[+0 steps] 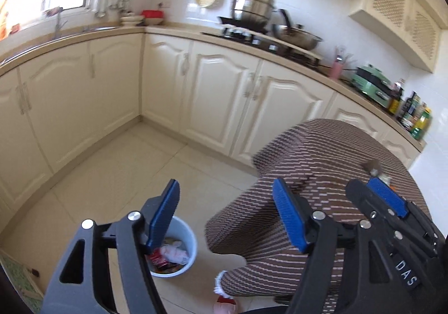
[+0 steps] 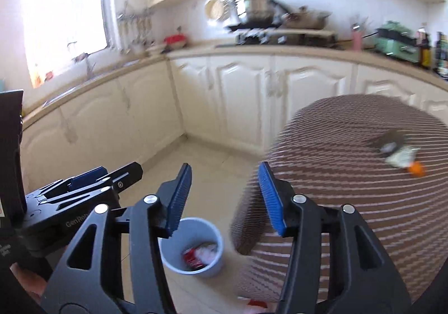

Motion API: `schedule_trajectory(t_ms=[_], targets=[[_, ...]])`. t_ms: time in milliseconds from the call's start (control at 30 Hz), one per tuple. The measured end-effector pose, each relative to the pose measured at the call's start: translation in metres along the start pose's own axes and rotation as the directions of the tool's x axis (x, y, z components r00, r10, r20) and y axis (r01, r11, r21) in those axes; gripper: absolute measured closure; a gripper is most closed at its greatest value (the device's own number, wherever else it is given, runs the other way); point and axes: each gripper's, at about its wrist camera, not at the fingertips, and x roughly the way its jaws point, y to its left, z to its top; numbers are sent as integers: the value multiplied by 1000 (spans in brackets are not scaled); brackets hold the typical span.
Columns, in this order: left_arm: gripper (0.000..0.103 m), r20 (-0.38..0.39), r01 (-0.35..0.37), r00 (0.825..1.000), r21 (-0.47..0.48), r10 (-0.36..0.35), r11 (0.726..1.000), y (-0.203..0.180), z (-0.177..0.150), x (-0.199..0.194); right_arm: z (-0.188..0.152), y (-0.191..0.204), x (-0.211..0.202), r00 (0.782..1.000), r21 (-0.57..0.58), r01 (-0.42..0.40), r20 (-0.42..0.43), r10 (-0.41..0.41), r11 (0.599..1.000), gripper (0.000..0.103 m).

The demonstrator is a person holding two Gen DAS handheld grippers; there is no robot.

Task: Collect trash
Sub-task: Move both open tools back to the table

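The left gripper [image 1: 226, 213] is released, its blue pads spread wide with nothing between them. The right gripper [image 2: 225, 196] is also released and empty, its jaws less far apart. The two hang side by side, each showing at the edge of the other's view, both tilted down over the floor [image 1: 126, 163].

Below the left gripper, just under its left finger, stands a white bin [image 1: 187, 246] on the floor; it holds trash [image 1: 173, 253]: a red wrapper and crumpled white paper. From the right wrist the bin sits below and between the fingers.

To the right of both grippers is a round surface [image 2: 350, 146] under a brown striped cloth. More trash [image 2: 400, 156] lies on it, ahead and right of the right gripper: a dark scrap, something pale and an orange bit, too blurred to tell apart. A small red-and-white thing [image 1: 224, 293] lies on the floor at the cloth's lower edge
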Motion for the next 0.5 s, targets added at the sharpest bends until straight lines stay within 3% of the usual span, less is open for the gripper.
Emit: schedule_trajectory(t_ms=[200, 333, 500], targets=[[33, -74, 119, 991, 128, -110, 985, -98, 4, 19, 1, -96, -55, 985, 85, 169, 18, -171, 982, 49], [33, -142, 180, 978, 203, -153, 962, -156, -1, 40, -3, -166, -59, 958, 115, 282, -88, -273, 953, 47], [33, -218, 223, 960, 231, -173, 947, -201, -7, 69, -5, -211, -31, 942, 117, 268, -239, -235, 956, 46]])
